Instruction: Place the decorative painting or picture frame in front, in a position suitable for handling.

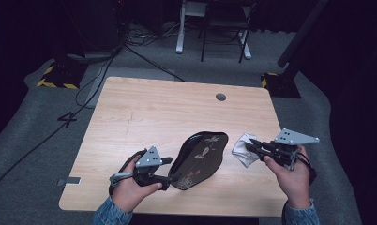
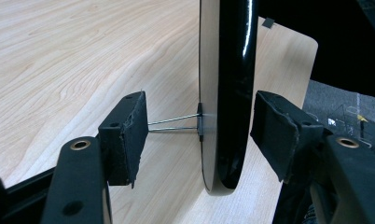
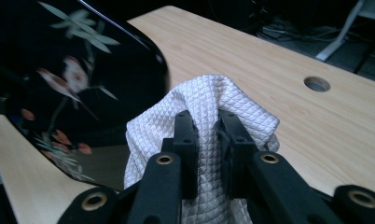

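I hold one gripper in each hand at a wooden table (image 1: 144, 112).

My left gripper (image 1: 170, 178) is at the near end of a black tray (image 1: 200, 157). The tray is shiny and has birds and flowers painted on it. In the high view it lies near the front middle of the table, with its near end at my left gripper. In the left gripper view the tray's edge (image 2: 227, 93) stands between my two jaws. The jaws are wide apart. There is a gap on each side, so the pads (image 2: 127, 135) do not touch the tray there.

My right gripper (image 1: 254, 143) is just to the right of the tray. It holds a white cloth (image 1: 244, 149). In the right gripper view my jaws are close together and pinch a fold of the cloth (image 3: 209, 107). The cloth has a little diamond pattern and it bunches up over the jaws. The cloth is right beside the tray's far right edge. I cannot tell if it touches the tray.

A round hole (image 1: 220, 97) is in the table, farther back.
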The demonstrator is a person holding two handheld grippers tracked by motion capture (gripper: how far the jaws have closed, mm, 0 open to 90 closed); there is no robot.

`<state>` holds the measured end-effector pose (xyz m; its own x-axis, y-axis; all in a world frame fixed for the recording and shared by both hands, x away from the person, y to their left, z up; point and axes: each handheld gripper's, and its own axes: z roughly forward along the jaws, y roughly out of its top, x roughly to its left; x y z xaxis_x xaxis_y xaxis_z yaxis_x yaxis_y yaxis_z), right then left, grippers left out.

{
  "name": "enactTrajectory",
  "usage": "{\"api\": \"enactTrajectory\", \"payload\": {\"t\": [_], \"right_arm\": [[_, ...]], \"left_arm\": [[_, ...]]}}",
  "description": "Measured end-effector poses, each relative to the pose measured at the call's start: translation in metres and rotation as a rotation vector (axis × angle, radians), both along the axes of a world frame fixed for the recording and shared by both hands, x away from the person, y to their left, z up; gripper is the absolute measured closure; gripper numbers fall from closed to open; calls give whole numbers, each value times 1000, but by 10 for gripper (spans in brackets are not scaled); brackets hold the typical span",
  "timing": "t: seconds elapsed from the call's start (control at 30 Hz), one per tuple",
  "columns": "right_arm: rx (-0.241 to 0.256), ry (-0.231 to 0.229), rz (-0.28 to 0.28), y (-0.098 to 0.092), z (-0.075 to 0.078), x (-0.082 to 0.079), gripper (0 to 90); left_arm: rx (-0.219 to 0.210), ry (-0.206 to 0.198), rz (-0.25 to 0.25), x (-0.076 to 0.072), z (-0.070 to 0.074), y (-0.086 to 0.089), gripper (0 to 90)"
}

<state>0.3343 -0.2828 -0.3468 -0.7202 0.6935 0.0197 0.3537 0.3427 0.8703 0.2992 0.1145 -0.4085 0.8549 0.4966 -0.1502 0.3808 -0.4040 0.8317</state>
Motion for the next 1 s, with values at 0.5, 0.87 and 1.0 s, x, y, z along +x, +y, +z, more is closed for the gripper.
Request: {"api": "enactTrajectory", "payload": {"t": [0.5,0.87,1.0], "right_arm": [[77,-116,114,34,25,-33,792],[124,-159,203,70,26,-39,791],[131,-177,219,82,25,-40,791]], "left_arm": [[11,1,3,3,-4,-6,376],[11,-3,2,2,-7,-10,409],[5,-5,1,2,-7,-12,427]]}}
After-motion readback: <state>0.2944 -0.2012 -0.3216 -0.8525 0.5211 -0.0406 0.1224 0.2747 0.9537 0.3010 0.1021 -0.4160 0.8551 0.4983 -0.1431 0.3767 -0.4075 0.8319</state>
